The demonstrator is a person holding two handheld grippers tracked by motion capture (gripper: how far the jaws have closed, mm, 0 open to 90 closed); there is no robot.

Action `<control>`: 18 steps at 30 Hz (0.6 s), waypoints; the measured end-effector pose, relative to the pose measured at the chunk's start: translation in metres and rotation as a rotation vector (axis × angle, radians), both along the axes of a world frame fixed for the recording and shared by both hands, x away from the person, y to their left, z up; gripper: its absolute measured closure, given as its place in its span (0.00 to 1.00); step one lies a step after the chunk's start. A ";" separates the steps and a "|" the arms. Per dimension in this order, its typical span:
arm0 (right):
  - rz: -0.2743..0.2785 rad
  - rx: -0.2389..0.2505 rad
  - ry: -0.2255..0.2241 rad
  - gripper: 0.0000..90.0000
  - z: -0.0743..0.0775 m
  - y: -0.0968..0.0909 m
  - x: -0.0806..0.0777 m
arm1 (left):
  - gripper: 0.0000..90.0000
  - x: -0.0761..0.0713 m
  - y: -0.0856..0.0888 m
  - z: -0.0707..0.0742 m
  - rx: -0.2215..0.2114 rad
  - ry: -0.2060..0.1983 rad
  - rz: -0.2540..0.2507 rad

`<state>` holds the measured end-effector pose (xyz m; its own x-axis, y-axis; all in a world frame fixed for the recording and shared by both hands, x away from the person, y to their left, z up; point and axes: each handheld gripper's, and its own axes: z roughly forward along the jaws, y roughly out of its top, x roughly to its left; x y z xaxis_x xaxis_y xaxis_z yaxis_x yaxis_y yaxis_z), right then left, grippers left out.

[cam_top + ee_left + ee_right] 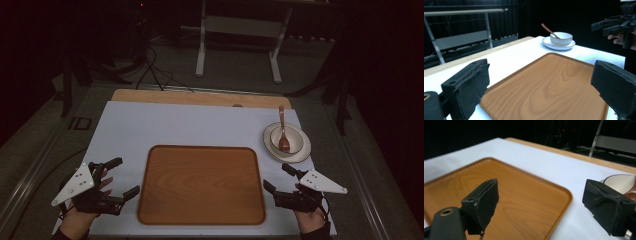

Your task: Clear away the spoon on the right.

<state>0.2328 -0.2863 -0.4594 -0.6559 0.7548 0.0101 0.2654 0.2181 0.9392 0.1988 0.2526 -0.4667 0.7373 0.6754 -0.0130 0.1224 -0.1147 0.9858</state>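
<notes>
High view: left gripper (pixel 121 176) and right gripper (pixel 278 176) both gape wide and empty, flanking the rectangular brown wooden tray (pixel 201 184) on the white-covered table (pixel 190 125).

Left gripper view: the tray lies between the jaws; a white ceramic bowl (pixel 561 38) on its saucer (pixel 558 46) sits well beyond, brown wooden spoon (pixel 548 29) leaning out.

Right gripper view: the bowl sits just beyond the right-hand jaw. Risk: a careless reach could clip the spoon handle and tip the bowl.
</notes>
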 end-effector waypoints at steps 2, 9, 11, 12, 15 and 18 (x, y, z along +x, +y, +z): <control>0.004 -0.010 0.011 0.15 -0.002 0.000 0.001 | 0.03 0.002 0.001 -0.004 0.005 0.008 0.004; 0.015 -0.043 -0.011 0.16 -0.003 0.005 -0.003 | 0.03 0.011 -0.003 -0.012 0.005 0.040 -0.005; 0.019 -0.043 -0.015 0.16 -0.002 0.005 -0.004 | 0.03 0.012 -0.004 -0.014 0.008 0.049 -0.007; 0.017 -0.046 -0.020 0.16 -0.002 0.005 -0.005 | 0.03 0.012 -0.005 -0.015 0.008 0.055 -0.007; 0.012 -0.052 -0.010 0.16 0.001 0.004 -0.005 | 0.03 0.012 -0.005 -0.016 0.009 0.056 -0.002; 0.030 -0.050 0.008 0.15 0.002 0.005 -0.005 | 0.03 0.011 -0.005 -0.016 0.013 0.051 0.006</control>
<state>0.2278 -0.2814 -0.4572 -0.6785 0.7343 -0.0217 0.2655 0.2727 0.9247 0.2096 0.2480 -0.4824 0.7320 0.6800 -0.0418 0.1736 -0.1268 0.9766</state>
